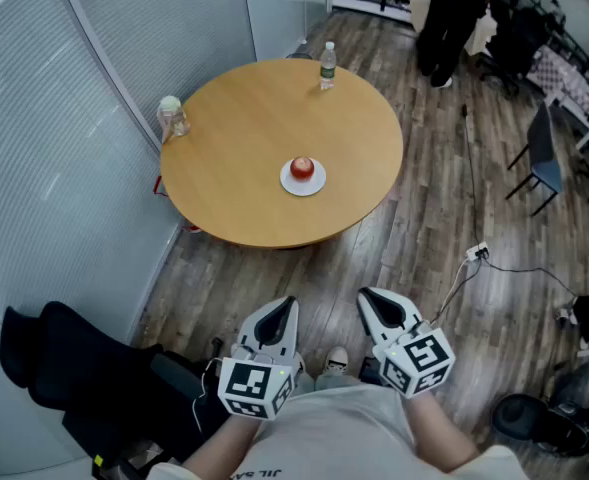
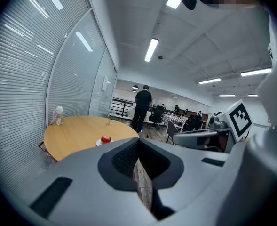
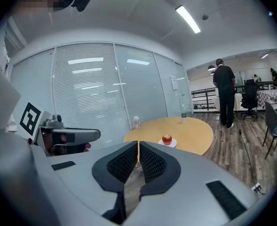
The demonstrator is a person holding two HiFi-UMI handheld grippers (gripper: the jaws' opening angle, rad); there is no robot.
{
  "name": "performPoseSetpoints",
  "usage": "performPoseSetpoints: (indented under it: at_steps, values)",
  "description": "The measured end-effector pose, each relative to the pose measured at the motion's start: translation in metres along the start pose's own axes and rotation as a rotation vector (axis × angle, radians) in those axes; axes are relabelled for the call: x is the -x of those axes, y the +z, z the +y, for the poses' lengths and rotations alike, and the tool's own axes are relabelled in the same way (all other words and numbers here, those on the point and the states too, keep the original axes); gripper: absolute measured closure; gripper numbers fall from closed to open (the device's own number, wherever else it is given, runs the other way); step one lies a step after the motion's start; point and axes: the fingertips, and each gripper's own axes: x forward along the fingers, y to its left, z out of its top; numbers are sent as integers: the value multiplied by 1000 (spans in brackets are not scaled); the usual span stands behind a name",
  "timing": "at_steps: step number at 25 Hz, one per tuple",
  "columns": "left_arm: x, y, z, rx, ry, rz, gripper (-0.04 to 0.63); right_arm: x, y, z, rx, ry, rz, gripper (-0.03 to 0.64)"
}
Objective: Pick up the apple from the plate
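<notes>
Left gripper [image 1: 283, 306] and right gripper [image 1: 370, 297]: we held both closed, empty, well short of the table [image 1: 244, 128]. Apple [image 1: 302, 167] sat on white plate [image 1: 304, 190].

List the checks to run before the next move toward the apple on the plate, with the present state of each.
1. Apple sits on the plate, in plain sight: ok.
2. Left gripper jaws open for a grasp: not ok, shut and empty.
3. Right gripper jaws open for a grasp: not ok, shut and empty.
4. Grippers near the apple: not ok, both are short of the table.
5. Room round the plate: ok, the bottle and the cup stand at the table's edge, apart from it.
</notes>
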Motion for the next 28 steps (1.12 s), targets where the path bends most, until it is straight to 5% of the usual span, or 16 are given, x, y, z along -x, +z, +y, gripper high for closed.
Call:
performPoseSetpoints:
  at_steps: [28]
  values:
    - [18, 0, 47, -13, -82, -19, 594, -26, -10, 42, -17, -58, -8, 581]
